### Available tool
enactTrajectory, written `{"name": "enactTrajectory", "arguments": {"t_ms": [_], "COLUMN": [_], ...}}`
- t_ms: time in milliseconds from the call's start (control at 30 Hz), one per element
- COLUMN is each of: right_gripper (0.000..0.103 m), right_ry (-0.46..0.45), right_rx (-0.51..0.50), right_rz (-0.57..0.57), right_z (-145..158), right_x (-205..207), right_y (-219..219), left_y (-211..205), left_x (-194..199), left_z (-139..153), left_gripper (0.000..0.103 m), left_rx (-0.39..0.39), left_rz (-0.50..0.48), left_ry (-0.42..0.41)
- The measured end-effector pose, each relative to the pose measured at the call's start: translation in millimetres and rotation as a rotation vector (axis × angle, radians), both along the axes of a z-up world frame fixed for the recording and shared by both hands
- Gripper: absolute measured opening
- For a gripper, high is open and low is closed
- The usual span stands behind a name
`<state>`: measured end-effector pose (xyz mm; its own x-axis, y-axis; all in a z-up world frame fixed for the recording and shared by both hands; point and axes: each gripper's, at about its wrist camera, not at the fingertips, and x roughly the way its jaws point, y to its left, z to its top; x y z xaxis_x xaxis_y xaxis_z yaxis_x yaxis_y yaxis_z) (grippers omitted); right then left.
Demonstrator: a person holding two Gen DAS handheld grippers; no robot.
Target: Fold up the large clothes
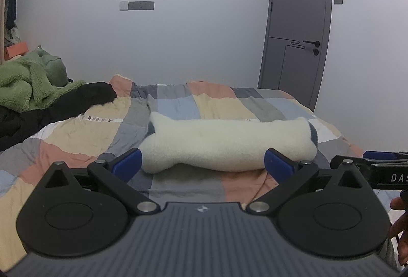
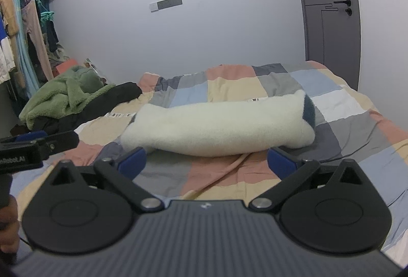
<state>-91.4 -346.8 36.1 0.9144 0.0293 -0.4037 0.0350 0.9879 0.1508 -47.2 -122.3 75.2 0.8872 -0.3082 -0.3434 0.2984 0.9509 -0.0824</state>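
A cream fleece (image 1: 227, 147), folded into a long thick bundle with a dark blue lining showing at its right end, lies across the middle of the bed (image 1: 76, 139), on the patchwork quilt, nearer the near edge than the far one. The left gripper (image 1: 202, 165) hangs just short of the bundle's near side, its blue pads spread wide with nothing between them. The right gripper (image 2: 206, 162) sits beside it, likewise spread wide and empty, its pads just clear of the fleece's near edge. At the bed's far left corner a green fleece (image 2: 66, 96) is heaped on some black clothes (image 2: 112, 98). A grey door (image 1: 301, 22) stands shut beyond the far right corner.
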Motion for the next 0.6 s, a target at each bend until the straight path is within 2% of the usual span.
{"name": "enactTrajectory", "arguments": {"t_ms": [600], "right_gripper": [0.103], "right_ry": [-0.001], "right_rx": [-0.001], "right_rz": [-0.004], "right_z": [0.5], "right_x": [-1.2], "right_y": [0.9], "left_y": [2.2], "left_x": [-2.4], "left_z": [3.1], "left_gripper": [0.103], "left_rx": [0.004], "left_rz": [-0.001], "left_ry": [-0.010]}}
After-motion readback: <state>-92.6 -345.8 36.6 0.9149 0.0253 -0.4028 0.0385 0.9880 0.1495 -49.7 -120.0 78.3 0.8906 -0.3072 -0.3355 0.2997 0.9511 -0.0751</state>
